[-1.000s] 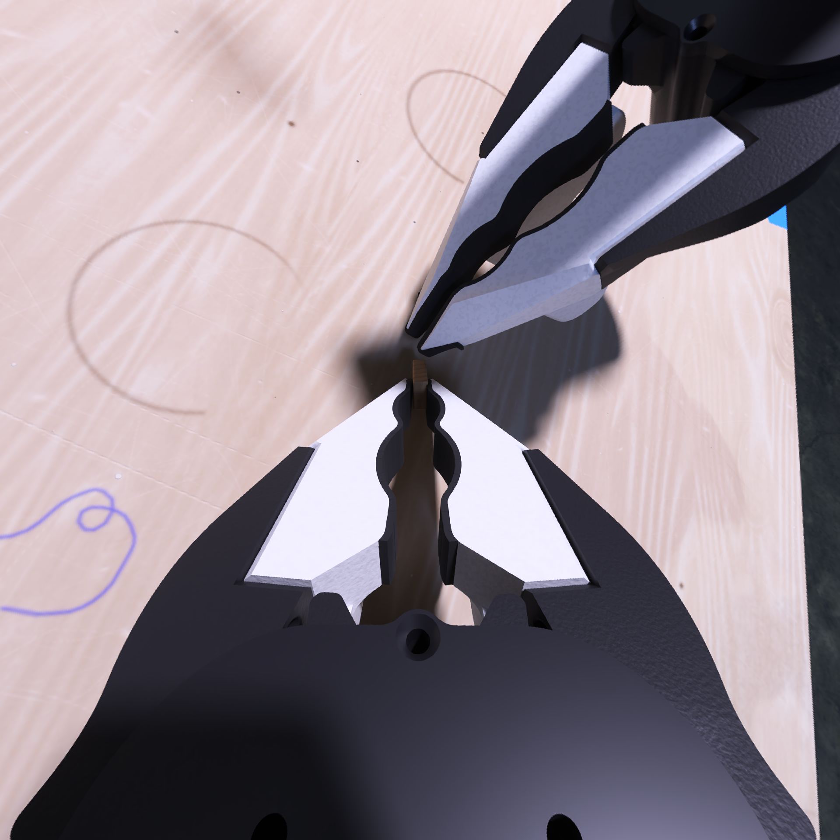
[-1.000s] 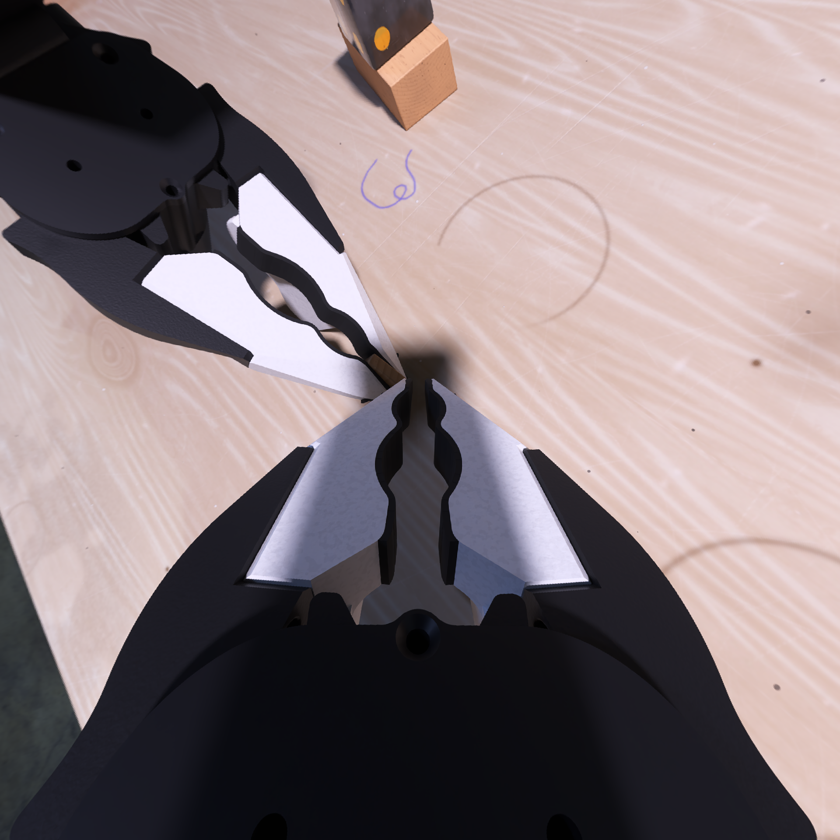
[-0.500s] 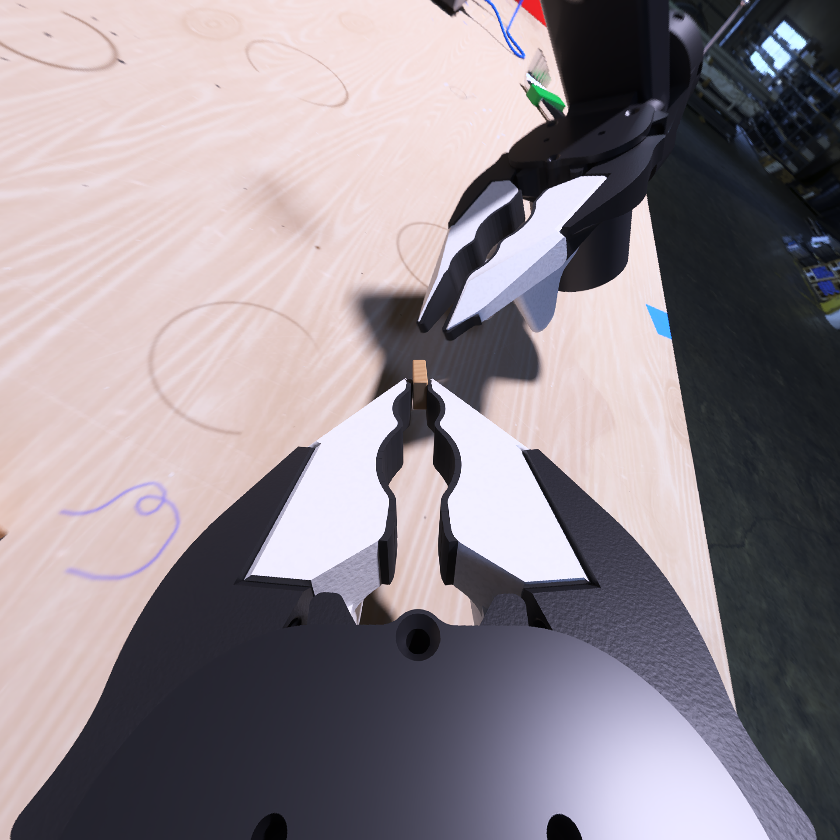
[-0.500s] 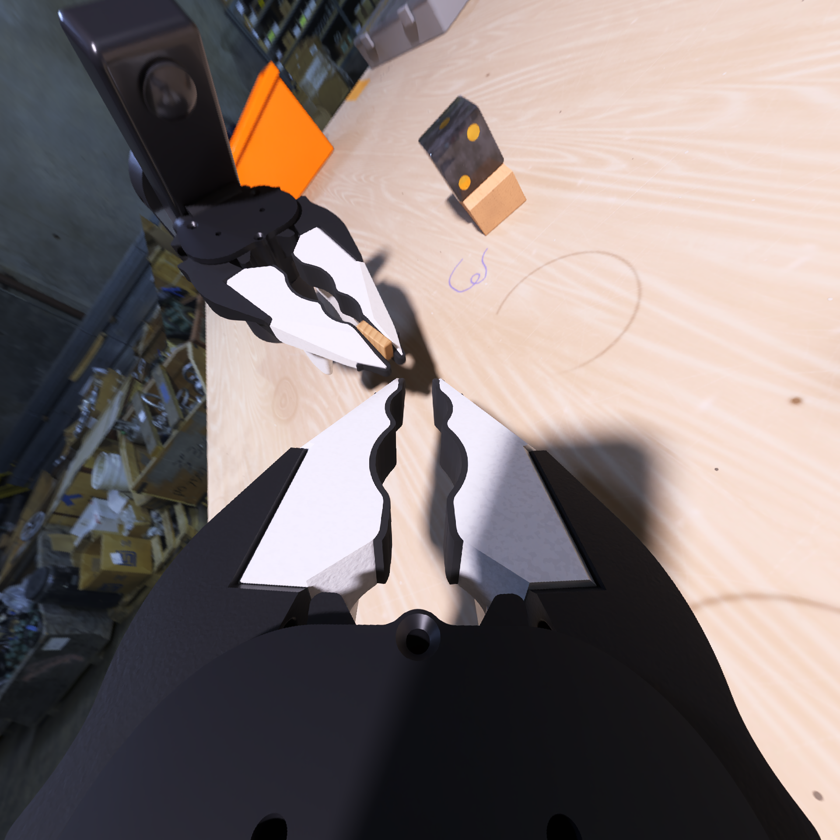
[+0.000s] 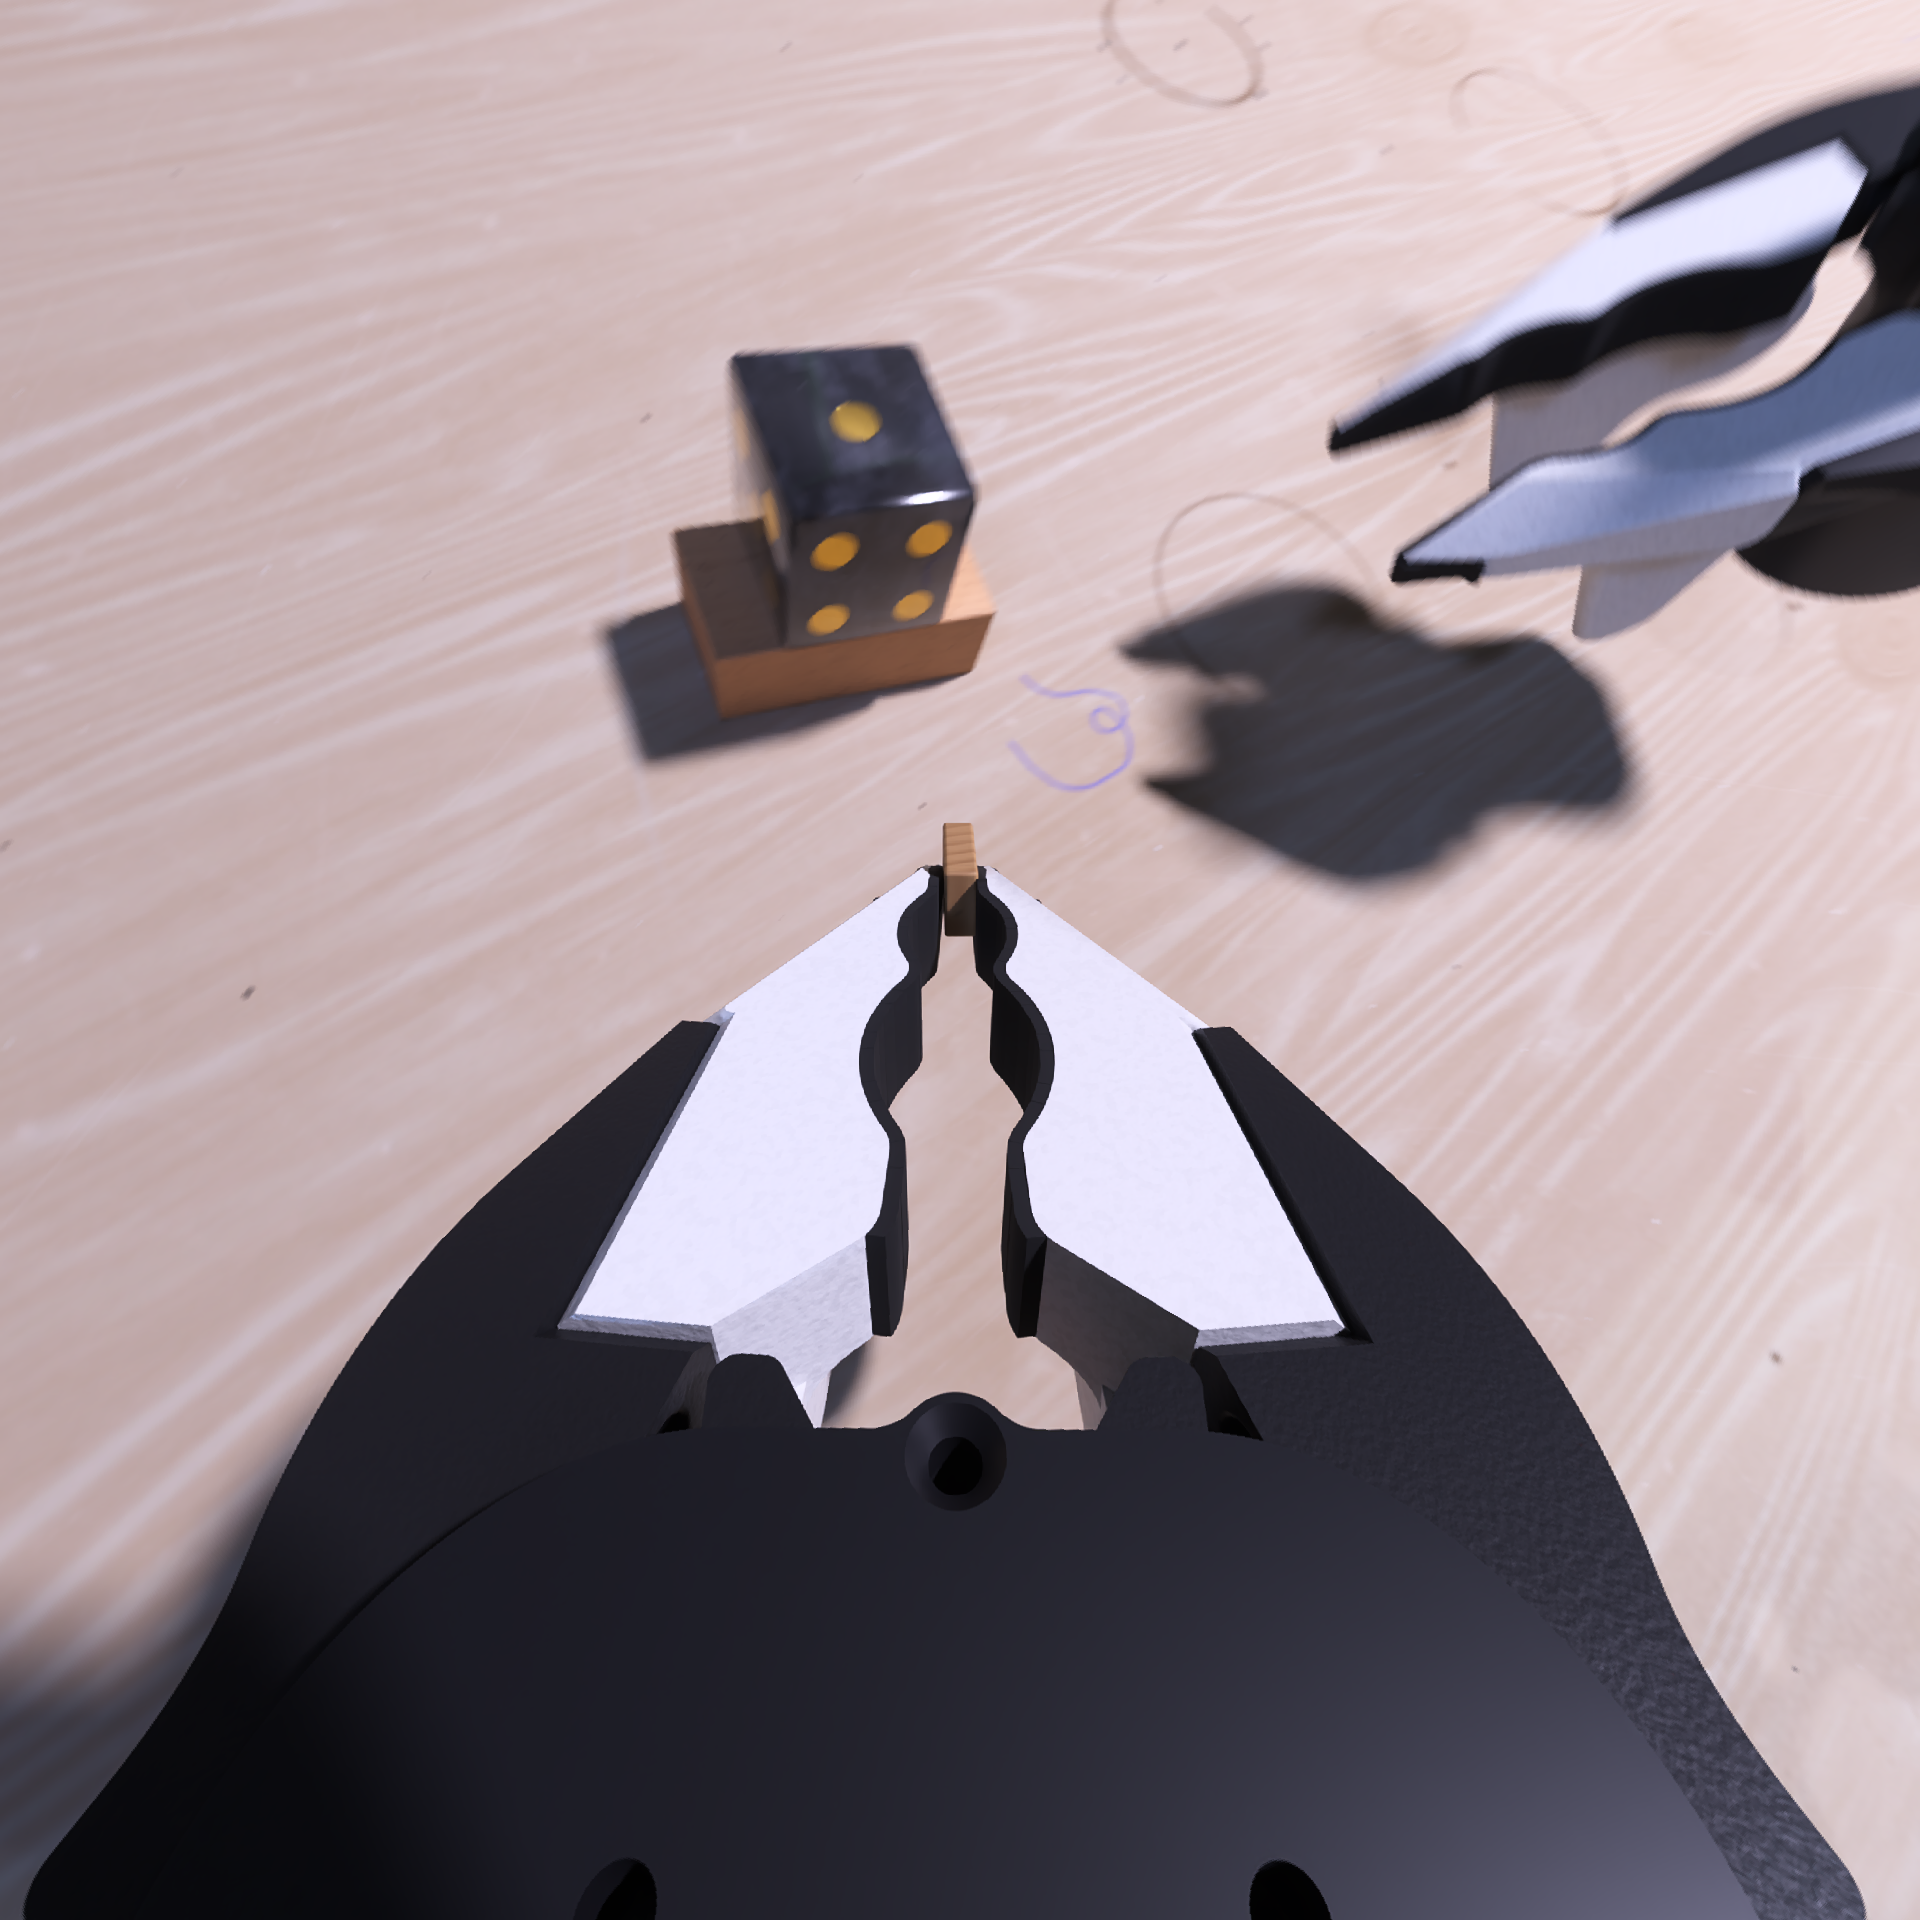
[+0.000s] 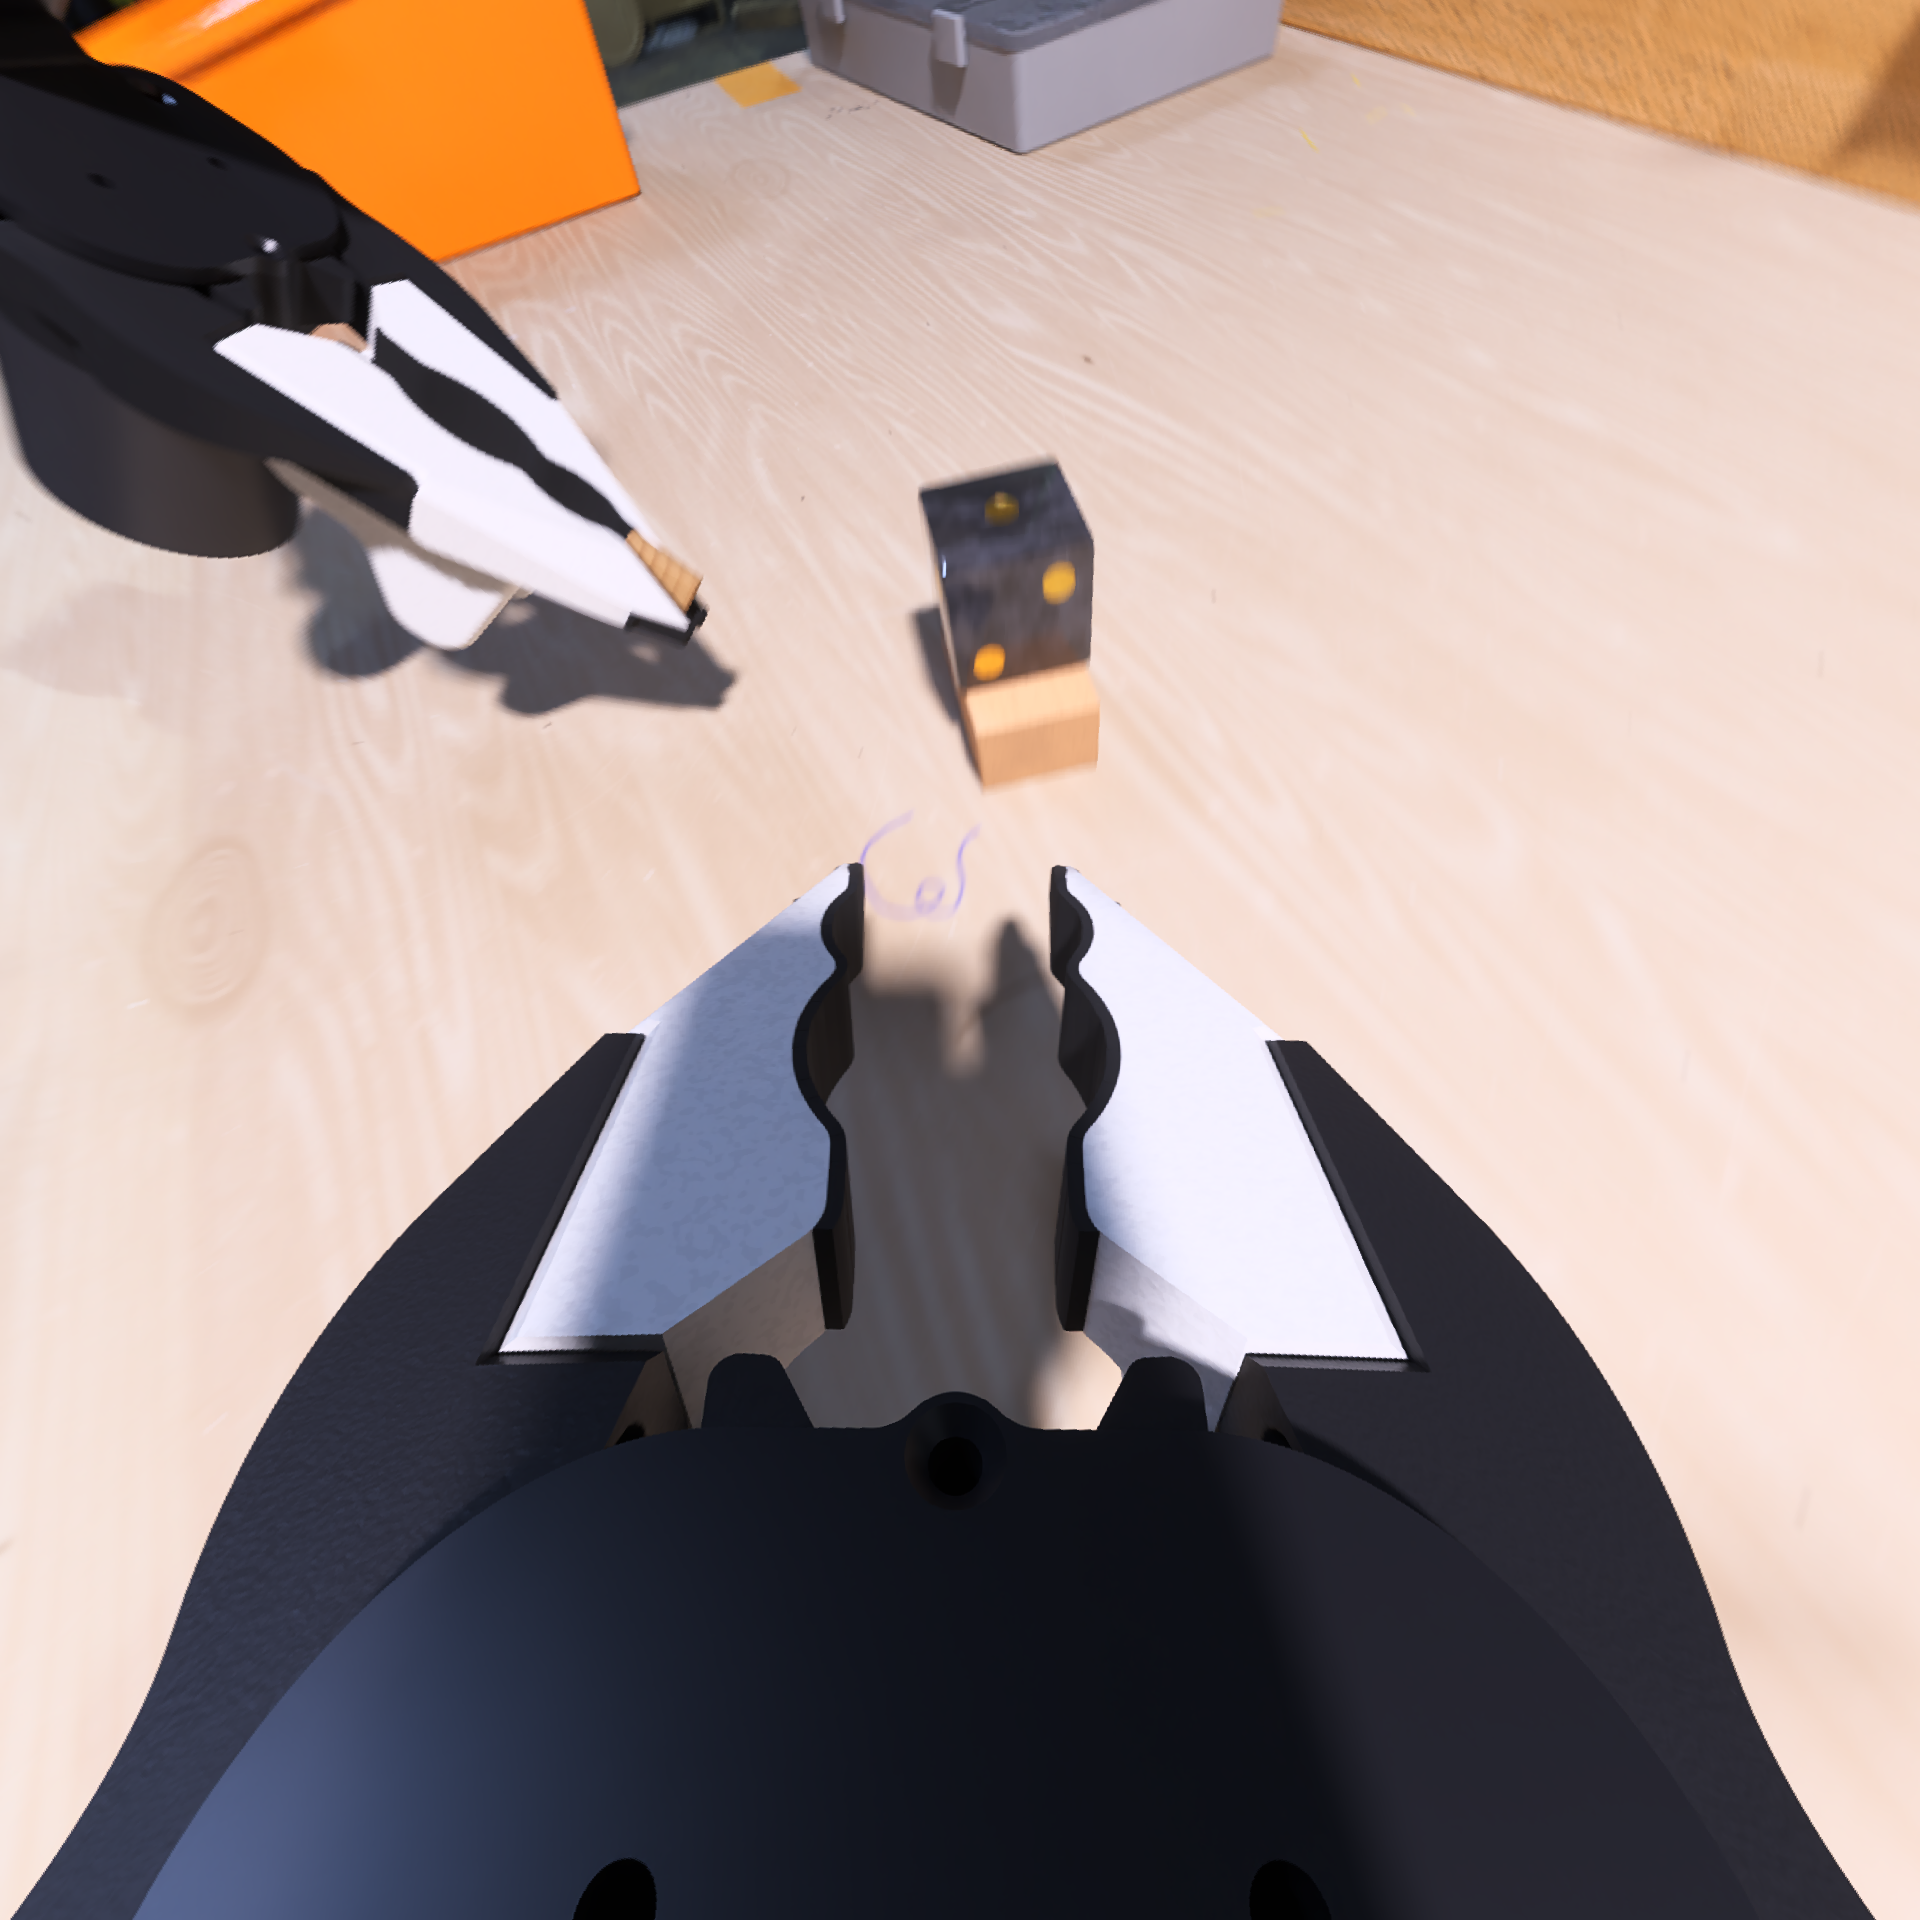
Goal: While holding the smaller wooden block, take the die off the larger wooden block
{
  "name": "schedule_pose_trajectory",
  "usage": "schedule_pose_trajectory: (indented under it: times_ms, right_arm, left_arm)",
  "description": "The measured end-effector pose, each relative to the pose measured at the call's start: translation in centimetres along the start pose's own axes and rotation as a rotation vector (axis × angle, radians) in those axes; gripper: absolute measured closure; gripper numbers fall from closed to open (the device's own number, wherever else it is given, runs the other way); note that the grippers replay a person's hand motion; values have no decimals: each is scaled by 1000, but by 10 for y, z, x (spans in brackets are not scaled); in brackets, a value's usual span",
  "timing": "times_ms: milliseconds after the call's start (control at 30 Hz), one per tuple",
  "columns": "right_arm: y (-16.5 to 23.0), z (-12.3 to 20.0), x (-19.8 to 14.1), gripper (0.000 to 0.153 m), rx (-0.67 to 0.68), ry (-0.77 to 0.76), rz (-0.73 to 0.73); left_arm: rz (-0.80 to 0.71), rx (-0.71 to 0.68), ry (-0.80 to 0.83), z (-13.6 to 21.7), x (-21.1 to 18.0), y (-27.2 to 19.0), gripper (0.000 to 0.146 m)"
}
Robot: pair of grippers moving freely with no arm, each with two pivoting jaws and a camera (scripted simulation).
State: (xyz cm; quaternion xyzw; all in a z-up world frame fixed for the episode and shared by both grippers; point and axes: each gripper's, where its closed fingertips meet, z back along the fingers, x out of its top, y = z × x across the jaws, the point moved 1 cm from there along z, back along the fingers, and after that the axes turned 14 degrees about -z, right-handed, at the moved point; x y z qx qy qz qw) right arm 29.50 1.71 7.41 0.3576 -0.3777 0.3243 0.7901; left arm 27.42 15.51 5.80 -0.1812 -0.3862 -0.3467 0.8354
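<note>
My left gripper point(image 5: 957, 878) is shut on the smaller wooden block point(image 5: 958, 878), a thin tan piece that sticks out past the fingertips, held above the table. A black die with yellow dots point(image 5: 847, 488) sits on the larger wooden block point(image 5: 847, 649) ahead and a little left. In the right wrist view the die point(image 6: 1013, 577) on the larger block point(image 6: 1037, 727) stands straight ahead of my right gripper point(image 6: 956, 883), which is open and empty, some way short of it. The left gripper point(image 6: 665, 597) with the small block point(image 6: 668, 569) shows at the left there; the right gripper point(image 5: 1387, 499) shows at the upper right of the left wrist view.
The table point(image 6: 1455, 727) is pale wood with pencil circles and a purple scribble point(image 6: 920, 878) just ahead of my right fingertips. An orange box point(image 6: 416, 135) and a grey latched case point(image 6: 1039, 62) stand at the far edge.
Both grippers have swung from facing each other toward the die and the larger block. The right gripper has opened wider. The left still holds the small block.
</note>
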Motion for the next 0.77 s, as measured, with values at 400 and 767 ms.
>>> schedule_pose_trajectory:
  times_ms: [400, 767]
  right_arm:
    - [-7, -122, 48, 106, 65, 281, 187]
    - [-10, -121, 46, 106, 150, 397, 134]
  left_arm:
    - [-58, 81, 96, 9, -26, 17, 142]
    - [-21, 23, 85, 12, -30, 19, 142]
